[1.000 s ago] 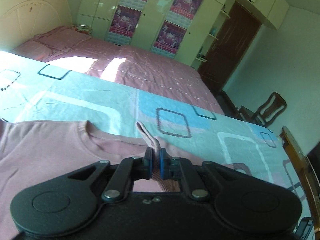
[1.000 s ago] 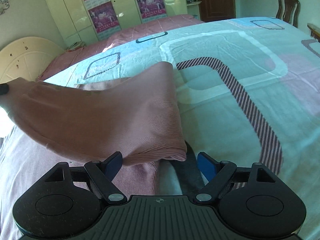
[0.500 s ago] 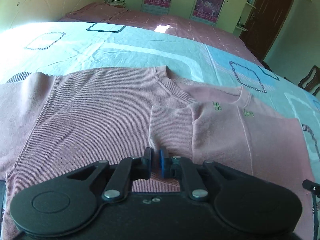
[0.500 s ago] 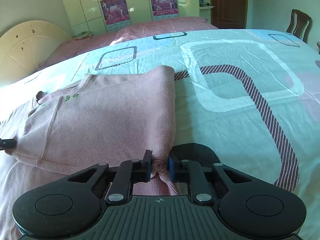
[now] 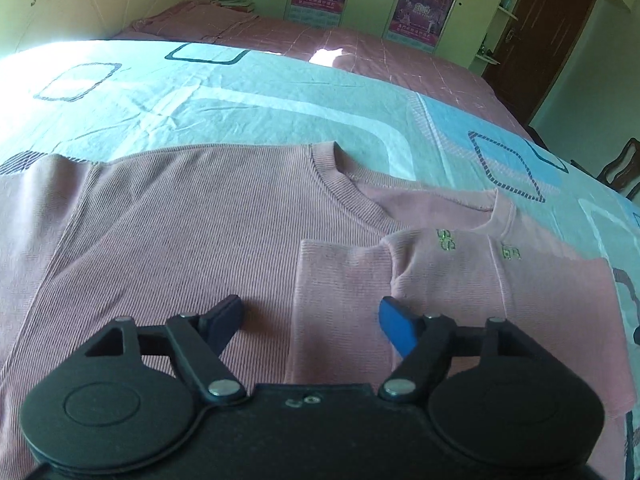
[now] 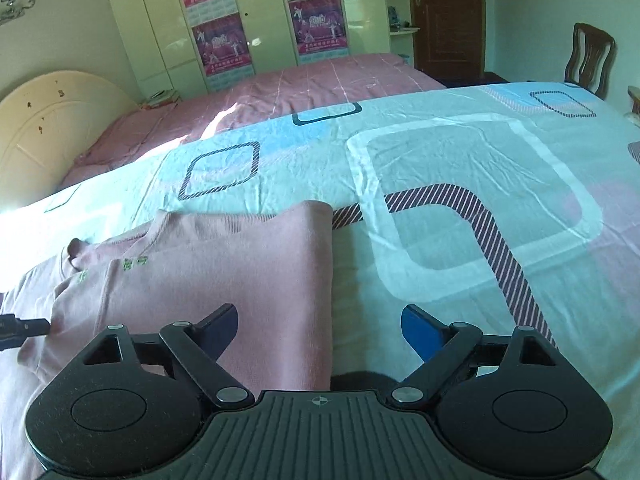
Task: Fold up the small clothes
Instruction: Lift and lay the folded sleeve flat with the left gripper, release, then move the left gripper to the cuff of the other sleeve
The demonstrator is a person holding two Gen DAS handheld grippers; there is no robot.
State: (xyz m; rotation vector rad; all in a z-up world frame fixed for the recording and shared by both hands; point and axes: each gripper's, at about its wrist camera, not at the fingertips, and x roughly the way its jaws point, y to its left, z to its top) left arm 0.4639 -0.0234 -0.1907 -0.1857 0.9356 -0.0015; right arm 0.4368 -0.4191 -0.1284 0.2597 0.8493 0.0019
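Two green marks (image 5: 446,239) on pink shirt (image 5: 180,220), unreadable; both hand-held grippers (image 5: 310,314) (image 6: 318,326) opening, released.

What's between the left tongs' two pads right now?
Left wrist view: the folded-over sleeve's edge of the pink top lies between the opening left tongs, flat on the top; neither pad presses it.
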